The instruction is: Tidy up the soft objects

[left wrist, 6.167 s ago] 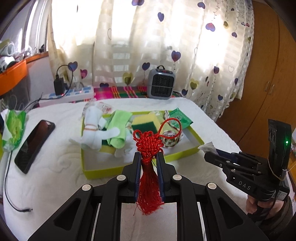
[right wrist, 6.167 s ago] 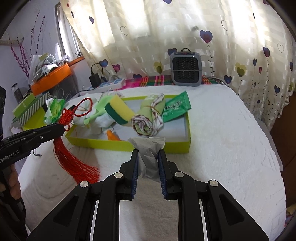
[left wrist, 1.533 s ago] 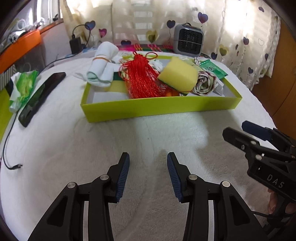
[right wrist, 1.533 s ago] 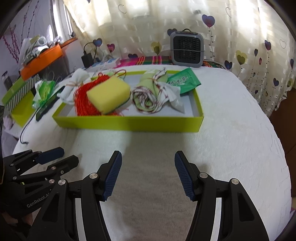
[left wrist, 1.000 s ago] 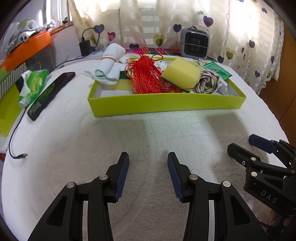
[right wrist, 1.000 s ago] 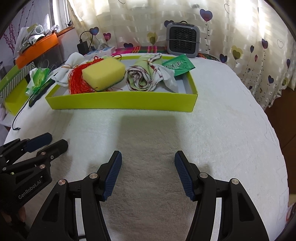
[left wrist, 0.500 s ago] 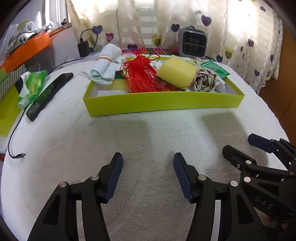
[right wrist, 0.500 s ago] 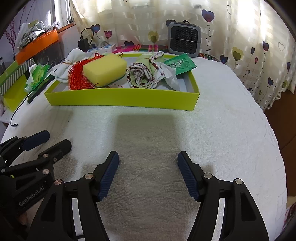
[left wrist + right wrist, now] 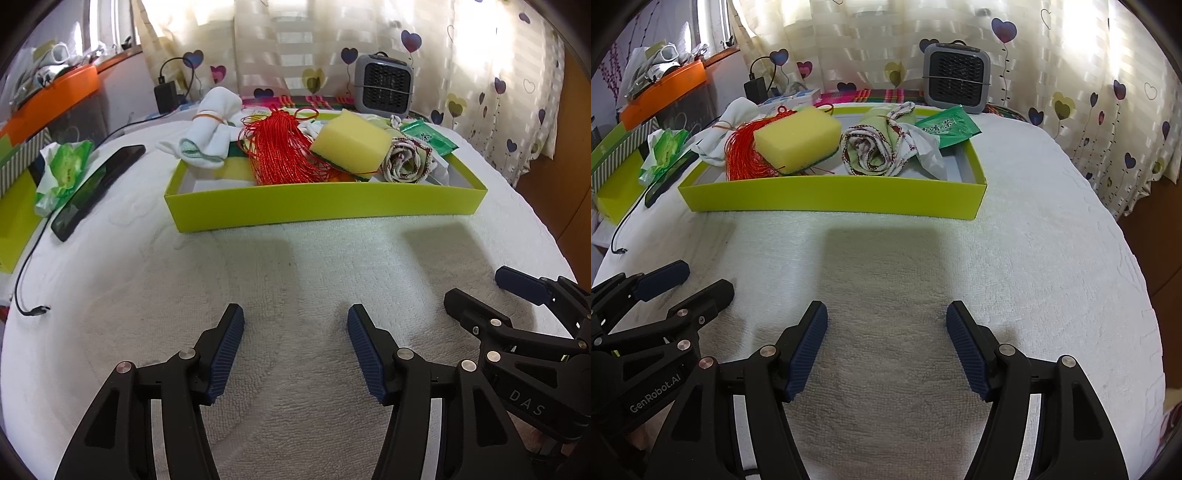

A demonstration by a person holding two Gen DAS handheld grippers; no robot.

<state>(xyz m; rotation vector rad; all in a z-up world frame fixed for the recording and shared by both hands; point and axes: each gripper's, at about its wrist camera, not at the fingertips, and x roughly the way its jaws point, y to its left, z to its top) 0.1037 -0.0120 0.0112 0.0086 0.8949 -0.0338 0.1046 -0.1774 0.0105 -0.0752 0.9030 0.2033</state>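
A lime-green tray (image 9: 325, 210) stands on the white towel-covered table (image 9: 295, 266). It holds a red tassel (image 9: 280, 151), a yellow sponge (image 9: 351, 144), a rolled patterned cloth (image 9: 406, 162), bundled white socks (image 9: 210, 129), a green packet (image 9: 428, 138) and a white tissue (image 9: 927, 147). My left gripper (image 9: 295, 314) is open over bare towel, well short of the tray, with nothing between its fingers. To its right my right gripper (image 9: 887, 308) is also open and holds nothing. Each gripper shows in the other's view: the right gripper (image 9: 480, 286) and the left gripper (image 9: 701, 278).
A black phone (image 9: 96, 184), a green-and-white wrapper (image 9: 62, 170) and a loose cable (image 9: 29, 295) lie left of the tray. A small grey heater (image 9: 384, 88) stands behind it by the heart-print curtain. An orange shelf (image 9: 55, 88) runs along the far left.
Both grippers' jaws have spread wider than a second ago without shifting. Six seconds back the left one held the red tassel and the right one the tissue; both now lie in the tray.
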